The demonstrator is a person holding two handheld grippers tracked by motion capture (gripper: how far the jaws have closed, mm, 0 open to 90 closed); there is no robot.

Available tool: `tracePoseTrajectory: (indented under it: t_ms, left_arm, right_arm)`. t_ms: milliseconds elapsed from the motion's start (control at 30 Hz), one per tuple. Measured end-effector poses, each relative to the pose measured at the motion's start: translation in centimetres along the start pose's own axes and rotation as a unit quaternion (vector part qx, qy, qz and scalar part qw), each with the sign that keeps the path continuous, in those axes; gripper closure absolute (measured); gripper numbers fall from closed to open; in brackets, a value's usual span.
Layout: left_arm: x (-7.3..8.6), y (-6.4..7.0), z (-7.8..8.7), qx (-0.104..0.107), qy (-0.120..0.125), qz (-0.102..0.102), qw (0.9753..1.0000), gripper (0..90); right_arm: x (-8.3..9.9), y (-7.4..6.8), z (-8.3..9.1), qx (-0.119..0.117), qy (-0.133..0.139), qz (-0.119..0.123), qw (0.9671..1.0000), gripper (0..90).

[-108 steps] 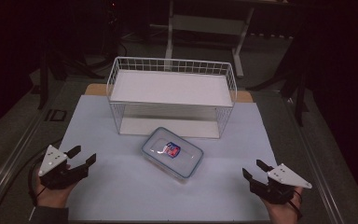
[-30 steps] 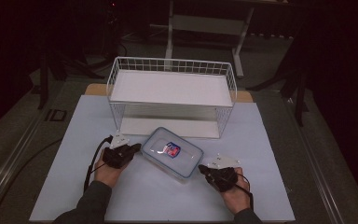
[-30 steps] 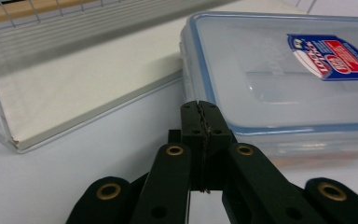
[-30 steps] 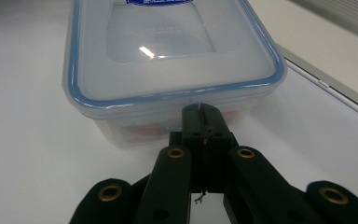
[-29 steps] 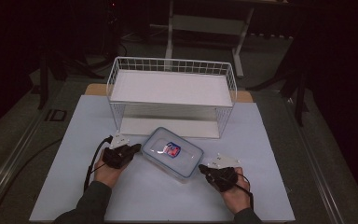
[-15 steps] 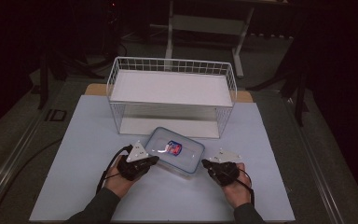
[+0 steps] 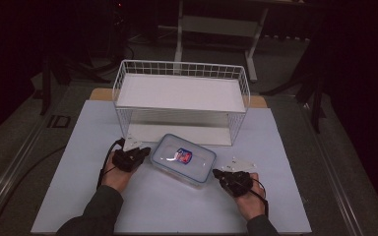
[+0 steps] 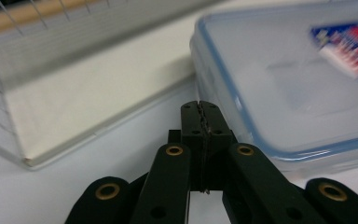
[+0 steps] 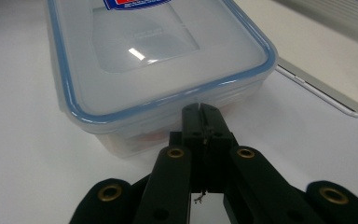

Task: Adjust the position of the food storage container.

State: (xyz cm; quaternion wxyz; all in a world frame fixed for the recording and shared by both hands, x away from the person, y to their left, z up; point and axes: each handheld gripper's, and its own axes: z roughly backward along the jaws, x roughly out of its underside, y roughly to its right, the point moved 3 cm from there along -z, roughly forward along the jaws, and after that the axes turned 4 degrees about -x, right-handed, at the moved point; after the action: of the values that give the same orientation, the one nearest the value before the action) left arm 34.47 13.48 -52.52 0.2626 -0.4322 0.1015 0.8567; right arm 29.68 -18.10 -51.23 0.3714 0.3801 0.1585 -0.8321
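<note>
Shelving of white wire (image 7: 179, 93) stood beyond our jaws; the lidded container (image 7: 183, 160) lay between them. Both our left gripper (image 8: 199, 112) and right gripper (image 9: 200, 114) were clenched on nothing, tips against its ends. We judged the squeeze-and-lift was next, needing even pressure.

The high view is dim, its edges sinking into black, while the pale bench (image 7: 177, 206) at centre catches soft overhead light. Both gripper views are bright; glare glints on the container lid (image 9: 137, 53), and the label (image 8: 349, 44) at upper right is blurred.
</note>
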Motion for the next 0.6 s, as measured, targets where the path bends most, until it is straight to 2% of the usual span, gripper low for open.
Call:
tracePoseTrajectory:
  t_ms: [33,100,233,333,467,600]
  left_arm:
    - [0.0,0.1,0.0,-0.003,-0.001,-0.001,1.0,89.8]
    - [-0.2,0.1,0.4,0.013,0.009,0.011,0.9998,89.8]
    - [-0.2,0.8,1.1,0.007,-0.002,-0.006,1.0,90.0]
    - [0.1,1.5,1.5,0.008,-0.001,-0.008,0.9999,90.0]
    - [0.7,2.6,2.6,0.019,0.0,-0.008,0.9998,90.0]
    - [0.8,3.1,3.5,0.027,-0.014,-0.013,0.9995,90.0]
  right_arm:
    - [0.0,0.0,0.0,0.0,-0.001,0.0,1.0,89.8]
    - [0.0,0.1,0.0,-0.001,-0.001,-0.001,1.0,89.8]
    - [-0.1,0.5,-0.1,0.006,-0.003,-0.005,1.0,90.0]
    - [-0.2,1.0,-0.2,0.014,-0.004,-0.012,0.9998,90.0]
    - [-0.2,2.0,-0.4,0.021,-0.003,-0.026,0.9994,90.0]
    - [-0.6,2.4,-0.9,0.031,-0.003,-0.037,0.9988,90.0]
